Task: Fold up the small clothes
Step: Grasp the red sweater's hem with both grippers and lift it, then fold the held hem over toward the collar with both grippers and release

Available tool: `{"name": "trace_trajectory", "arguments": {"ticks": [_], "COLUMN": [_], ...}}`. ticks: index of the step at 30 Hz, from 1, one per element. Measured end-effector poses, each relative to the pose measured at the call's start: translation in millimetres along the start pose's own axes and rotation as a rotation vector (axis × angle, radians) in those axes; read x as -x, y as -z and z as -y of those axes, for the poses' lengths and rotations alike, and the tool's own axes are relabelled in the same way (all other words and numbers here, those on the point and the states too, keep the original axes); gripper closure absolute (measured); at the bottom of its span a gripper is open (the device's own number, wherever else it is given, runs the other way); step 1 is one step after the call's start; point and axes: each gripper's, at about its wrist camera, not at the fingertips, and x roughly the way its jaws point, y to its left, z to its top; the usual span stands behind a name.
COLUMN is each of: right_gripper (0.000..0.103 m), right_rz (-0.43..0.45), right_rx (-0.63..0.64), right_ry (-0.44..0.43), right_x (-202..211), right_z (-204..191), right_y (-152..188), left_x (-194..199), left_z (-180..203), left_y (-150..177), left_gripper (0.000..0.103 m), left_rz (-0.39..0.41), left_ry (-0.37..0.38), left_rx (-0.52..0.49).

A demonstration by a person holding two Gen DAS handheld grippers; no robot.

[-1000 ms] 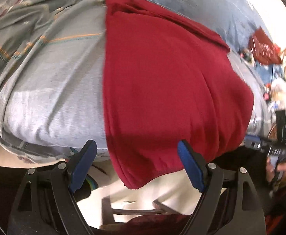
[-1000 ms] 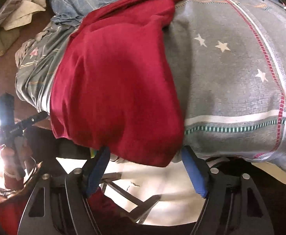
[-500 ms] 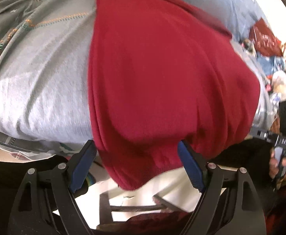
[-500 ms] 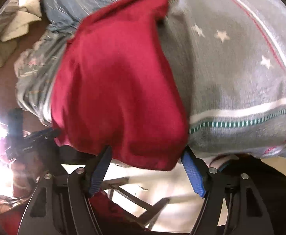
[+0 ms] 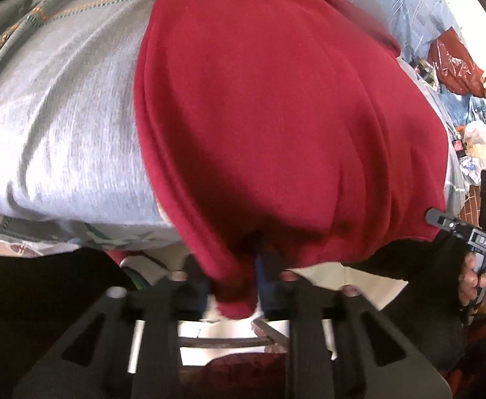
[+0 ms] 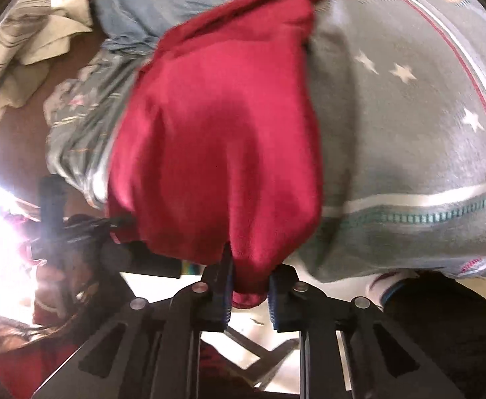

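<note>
A dark red garment (image 5: 269, 116) lies spread over a grey bedcover (image 5: 63, 126), its near hem hanging off the bed's edge. My left gripper (image 5: 234, 279) is closing, and its blue pads pinch one near corner of the hem. In the right wrist view the same red garment (image 6: 223, 139) drapes over the starred grey bedcover (image 6: 409, 133). My right gripper (image 6: 249, 286) is closing too, its pads clamped on the other near corner. Each gripper shows at the edge of the other's view, held in a hand.
A crumpled pale cloth (image 6: 23, 53) lies on the brown floor at the far left of the right wrist view. Red bags and clutter (image 5: 459, 66) sit beyond the bed at the right. A metal frame (image 5: 229, 342) shows below the bed's edge.
Both grippers have gone from wide open to closed on the red hem. The left one has sunk a little closer to the bed's edge.
</note>
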Motion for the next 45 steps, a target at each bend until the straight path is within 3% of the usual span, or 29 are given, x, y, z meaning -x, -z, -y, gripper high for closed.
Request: {"name": "trace_trajectory", "arguments": {"ticks": [2,11,19,23,26,32,39,45], "right_gripper": [0.088,0.091,0.091,0.091,0.091,0.091,0.091,0.091], "right_rz": [0.018,0.138,0.405,0.466,0.484,0.513,0.501,0.432], "right_rx": [0.010,-0.008,-0.036,-0.038,-0.020,0.001,-0.027,-0.045], "right_ry": [-0.017,-0.107,-0.247,-0.257,-0.247,-0.196,-0.136,-0.060], "right_x": [4.4,35.1,79.4,84.0,89.6,88.9,60.9,16.9], "right_z": [-4.7,-6.1,-18.4,-20.3,-20.5,-18.5,-0.2,20.4], "right_y": [-1.2,-14.8,-59.9,-89.0,-111.9,-181.2,-250.7,-292.1], "left_x": [6.8,60.7,107.0,115.8,121.5,125.2,92.8,59.9], "left_z": [1.6,8.2,8.0,1.1,-3.6,0.5,-10.1,-25.5], "left_y": [0.9,-8.2,-54.8,-89.1,-121.6,-189.3,-258.4,-291.8], "left_gripper": [0.096,0.097,0.097,0.097,0.097,0.097,0.097,0.097], "left_rz": [0.010,0.138,0.309,0.375,0.416,0.487,0.491,0.464], "left_ry": [-0.004,0.047,0.093,0.098,0.111,0.065,0.018,-0.011], "left_rx": [-0.009,-0.036,-0.037,-0.025,-0.010,-0.022,0.032,0.072]}}
